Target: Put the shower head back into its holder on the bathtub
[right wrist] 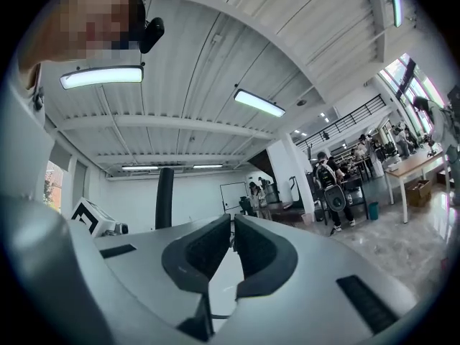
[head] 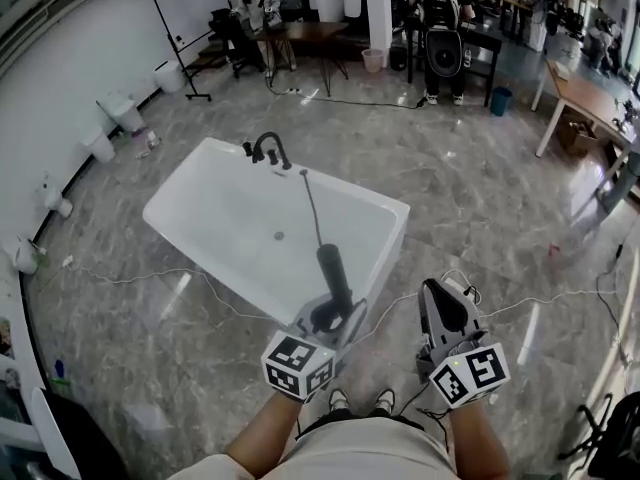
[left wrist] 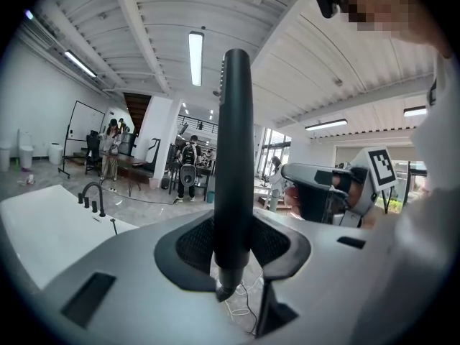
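My left gripper (head: 333, 315) is shut on the black shower head (head: 334, 274), which stands upright between its pads over the near corner of the white bathtub (head: 205, 183). A thin hose (head: 311, 206) runs from the shower head to the tub's far rim beside the black faucet (head: 268, 150). In the left gripper view the shower head (left wrist: 234, 157) rises between the pads of the left gripper (left wrist: 233, 249), with the faucet (left wrist: 91, 196) far off at the left. My right gripper (head: 432, 290) is shut and empty, right of the tub; in its own view the right gripper (right wrist: 231, 254) shows touching jaws.
White cables (head: 130, 276) trail over the marble floor around the tub. Toilets (head: 122, 110) and a whiteboard (head: 193, 8) stand at the left wall. People (head: 442, 28) and desks (head: 590, 103) fill the back of the room. My feet (head: 358, 400) are just short of the tub.
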`<state>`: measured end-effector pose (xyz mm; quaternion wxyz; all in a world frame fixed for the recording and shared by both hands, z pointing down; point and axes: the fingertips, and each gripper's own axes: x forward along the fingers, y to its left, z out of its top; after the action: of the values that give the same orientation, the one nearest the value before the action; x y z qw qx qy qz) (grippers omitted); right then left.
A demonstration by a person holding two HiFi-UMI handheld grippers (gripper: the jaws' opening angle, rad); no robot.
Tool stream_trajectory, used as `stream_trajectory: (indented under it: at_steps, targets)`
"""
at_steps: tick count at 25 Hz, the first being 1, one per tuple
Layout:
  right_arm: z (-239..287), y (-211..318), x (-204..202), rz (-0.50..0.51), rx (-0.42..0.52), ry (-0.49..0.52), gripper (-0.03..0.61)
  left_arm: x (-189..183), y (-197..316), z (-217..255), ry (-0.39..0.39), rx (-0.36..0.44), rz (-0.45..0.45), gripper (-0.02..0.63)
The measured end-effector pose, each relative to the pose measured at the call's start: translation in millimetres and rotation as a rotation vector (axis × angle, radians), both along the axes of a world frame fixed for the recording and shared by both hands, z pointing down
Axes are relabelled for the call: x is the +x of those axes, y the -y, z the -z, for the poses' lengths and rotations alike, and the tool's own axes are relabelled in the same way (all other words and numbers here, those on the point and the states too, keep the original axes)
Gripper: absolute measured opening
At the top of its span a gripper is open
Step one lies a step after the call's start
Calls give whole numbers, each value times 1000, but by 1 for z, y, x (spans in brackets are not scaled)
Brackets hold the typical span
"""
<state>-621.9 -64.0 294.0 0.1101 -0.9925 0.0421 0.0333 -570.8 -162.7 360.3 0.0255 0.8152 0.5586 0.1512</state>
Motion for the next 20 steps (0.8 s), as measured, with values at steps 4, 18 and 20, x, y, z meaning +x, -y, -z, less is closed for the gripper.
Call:
stream_trajectory:
  at_steps: [4, 18, 20]
  targets:
    - [-3, -25, -9, -5, 30, 2, 15, -1, -15, 2, 1, -4, 11, 118]
    - [-33, -81, -16, -10, 11, 65, 15, 4, -84, -7, -5, 30, -2, 118]
    - [-37, -88, -7, -13, 16, 70, 15, 14, -91, -7, -11, 30, -5, 118]
